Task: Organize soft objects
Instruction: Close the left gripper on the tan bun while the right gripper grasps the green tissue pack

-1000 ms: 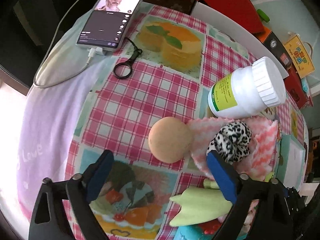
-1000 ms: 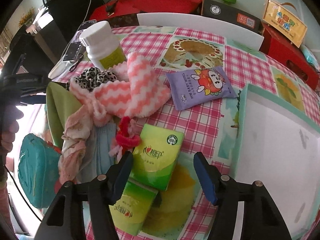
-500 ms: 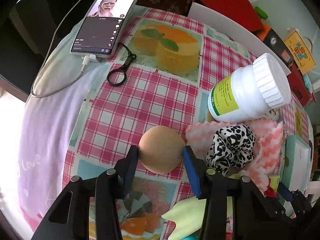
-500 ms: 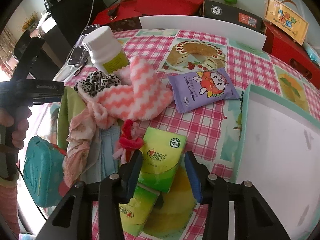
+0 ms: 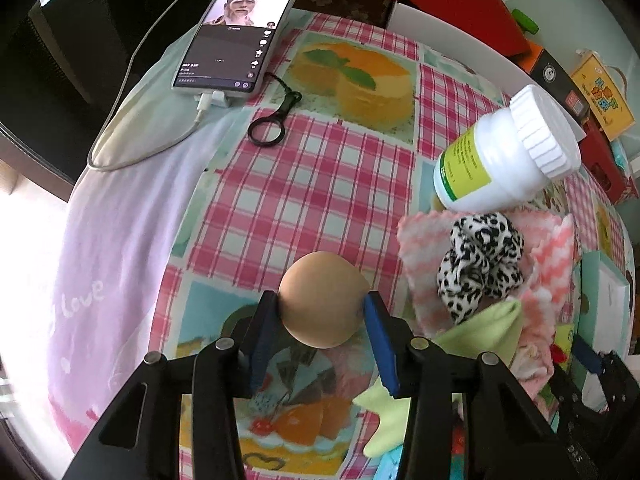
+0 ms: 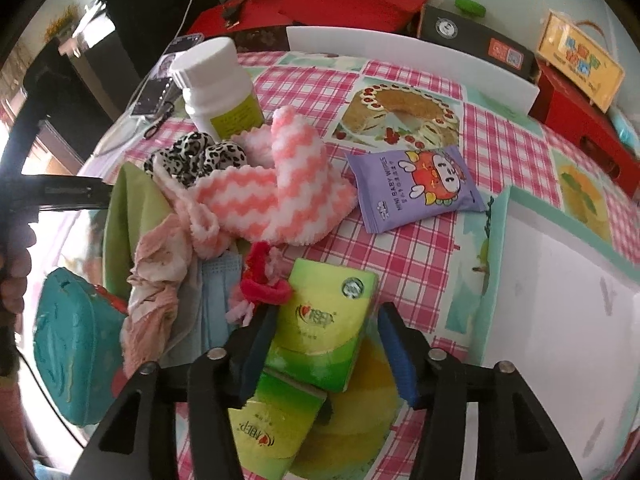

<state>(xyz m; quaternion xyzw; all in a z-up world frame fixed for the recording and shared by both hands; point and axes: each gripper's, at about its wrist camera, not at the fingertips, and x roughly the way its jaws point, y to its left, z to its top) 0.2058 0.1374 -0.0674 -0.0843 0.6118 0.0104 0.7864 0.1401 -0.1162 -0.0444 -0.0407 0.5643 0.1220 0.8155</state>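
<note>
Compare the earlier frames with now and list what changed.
The left gripper closed from wide open onto the tan ball. The right gripper pinched in around the green tissue pack, and its jaws are now opening again, the pack between them. The white bottle, leopard scrunchie and phone stayed put.

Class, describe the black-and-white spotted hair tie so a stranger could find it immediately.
Start at the big white bottle on the pink checked tablecloth. Just in front of it lies a pink-and-white zigzag cloth, and the hair tie sits on that. It is the only black-and-white spotted thing in the pile.
</note>
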